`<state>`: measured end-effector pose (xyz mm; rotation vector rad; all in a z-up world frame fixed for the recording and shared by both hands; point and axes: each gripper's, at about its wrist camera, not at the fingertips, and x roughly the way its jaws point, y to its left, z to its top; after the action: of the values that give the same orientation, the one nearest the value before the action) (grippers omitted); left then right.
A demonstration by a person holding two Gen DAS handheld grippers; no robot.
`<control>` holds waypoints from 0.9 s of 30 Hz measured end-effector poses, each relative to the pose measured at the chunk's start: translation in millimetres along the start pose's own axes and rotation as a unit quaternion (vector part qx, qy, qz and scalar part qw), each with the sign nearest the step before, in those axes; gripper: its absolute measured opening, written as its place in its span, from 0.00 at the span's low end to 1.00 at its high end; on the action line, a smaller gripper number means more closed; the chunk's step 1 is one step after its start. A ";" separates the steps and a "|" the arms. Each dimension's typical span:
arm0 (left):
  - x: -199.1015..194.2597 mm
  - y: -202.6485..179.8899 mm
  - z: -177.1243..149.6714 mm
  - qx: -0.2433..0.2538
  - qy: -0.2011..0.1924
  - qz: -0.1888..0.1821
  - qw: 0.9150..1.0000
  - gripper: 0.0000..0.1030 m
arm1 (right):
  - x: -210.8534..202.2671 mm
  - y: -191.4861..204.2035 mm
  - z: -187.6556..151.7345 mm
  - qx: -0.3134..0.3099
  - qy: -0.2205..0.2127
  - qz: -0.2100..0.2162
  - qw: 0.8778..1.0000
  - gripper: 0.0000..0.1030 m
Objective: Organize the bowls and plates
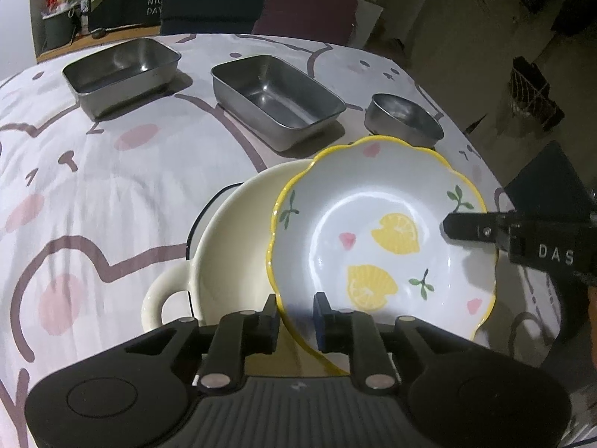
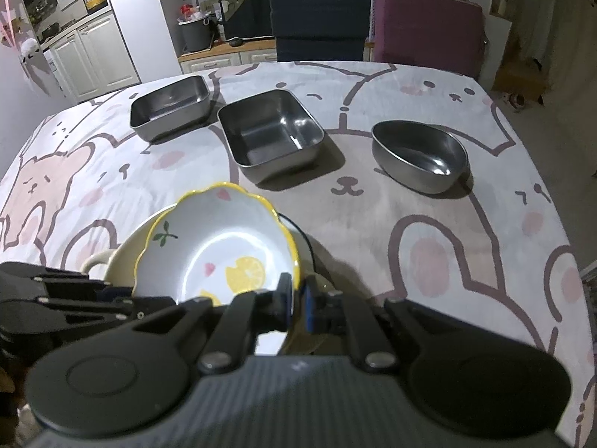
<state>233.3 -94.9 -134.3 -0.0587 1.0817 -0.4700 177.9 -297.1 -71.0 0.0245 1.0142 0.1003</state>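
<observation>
Both hand-held grippers meet at the lemon plate (image 1: 380, 231): right hand-held gripper (image 2: 296, 304) pinches its rim to steady it; left hand-held gripper (image 1: 296, 321) sits narrow, loosely around it, over the cream bowl (image 1: 231, 239).

Dim room. Tabletop (image 2: 429, 231) under bear-print cloth. Navy chair (image 2: 319, 18) and maroon chair (image 2: 429, 30) at far edge. White cabinets (image 2: 93, 56) at left, grey bin (image 2: 196, 35) beside low wooden counter (image 2: 224, 54).

Straddling lemon plate (image 1: 377, 231) rim with left tool (image 1: 296, 317) loosened, tilting over cream bowl (image 1: 224, 246); right tool (image 1: 462, 226) reaching opposite rim.
</observation>
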 end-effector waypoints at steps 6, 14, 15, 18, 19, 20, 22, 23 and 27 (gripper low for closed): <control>0.8 -5.9 -1.3 0.035 0.001 0.019 0.999 0.22 | 1.1 3.5 -0.5 -0.010 0.002 -0.005 1.000 0.08; -1.7 -6.9 -1.3 0.050 -0.001 0.027 0.998 0.22 | 1.2 4.9 0.3 -0.015 0.001 -0.008 1.000 0.07; -2.6 -7.0 -1.5 0.050 -0.001 0.027 0.998 0.21 | 1.4 5.1 0.5 -0.016 0.001 -0.008 1.000 0.07; -6.4 -5.5 -1.7 0.049 -0.002 0.026 0.998 0.21 | 2.0 6.2 0.7 -0.017 0.002 -0.008 1.000 0.07; -8.5 -4.2 -1.6 0.046 -0.003 0.025 0.999 0.21 | 2.3 6.1 0.6 -0.017 0.003 -0.008 1.000 0.07; -10.2 -3.5 -1.1 0.044 -0.005 0.025 0.999 0.21 | 2.7 6.2 0.7 -0.017 0.003 -0.008 1.000 0.07; -14.7 -1.3 -1.0 0.040 -0.010 0.024 0.999 0.21 | 3.5 6.5 0.8 -0.018 0.005 -0.008 1.000 0.06; -16.4 0.1 -0.7 0.036 -0.012 0.024 0.999 0.21 | 4.0 6.6 1.1 -0.018 0.006 -0.006 1.000 0.06; -24.7 6.2 -0.6 0.025 -0.021 0.021 0.999 0.21 | 9.0 4.3 2.0 -0.008 0.015 0.007 1.000 0.06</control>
<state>225.4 -79.4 -115.6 -0.0027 1.0272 -0.4554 184.0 -291.9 -77.2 0.0162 1.0434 0.1211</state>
